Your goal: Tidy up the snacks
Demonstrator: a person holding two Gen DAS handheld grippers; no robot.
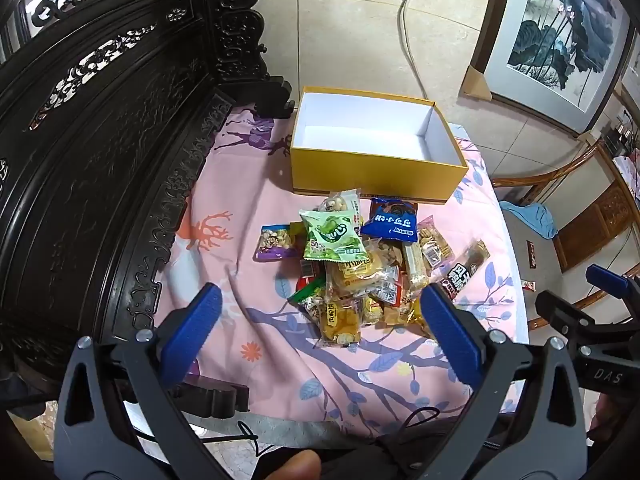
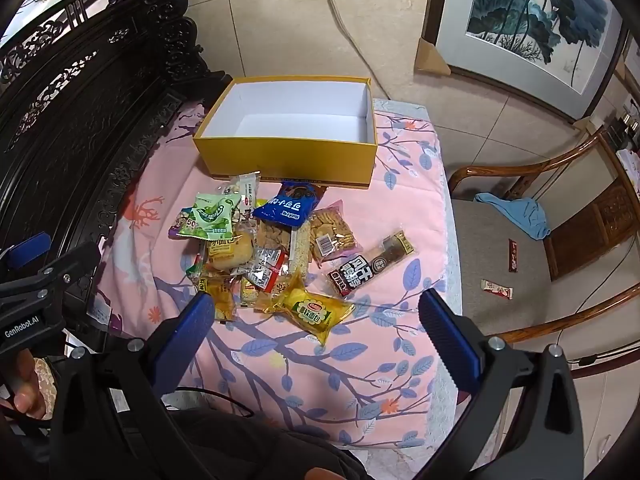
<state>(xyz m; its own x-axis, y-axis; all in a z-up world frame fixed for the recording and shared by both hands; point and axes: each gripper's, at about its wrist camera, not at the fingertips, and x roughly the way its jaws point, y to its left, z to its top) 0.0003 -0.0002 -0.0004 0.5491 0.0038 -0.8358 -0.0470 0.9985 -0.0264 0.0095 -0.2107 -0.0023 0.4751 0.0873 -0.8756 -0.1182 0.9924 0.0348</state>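
A yellow box with a white, empty inside stands at the far side of a pink floral cloth; it also shows in the right wrist view. In front of it lies a pile of several snack packets: a green packet, a blue packet, a dark bar and a yellow bread packet. My left gripper is open and empty above the near side of the pile. My right gripper is open and empty, hovering over the yellow bread packet.
A dark carved wooden backrest runs along the left. A wooden chair stands to the right with a blue cloth and two small packets on its seat. A cable hangs from a wall socket behind the box.
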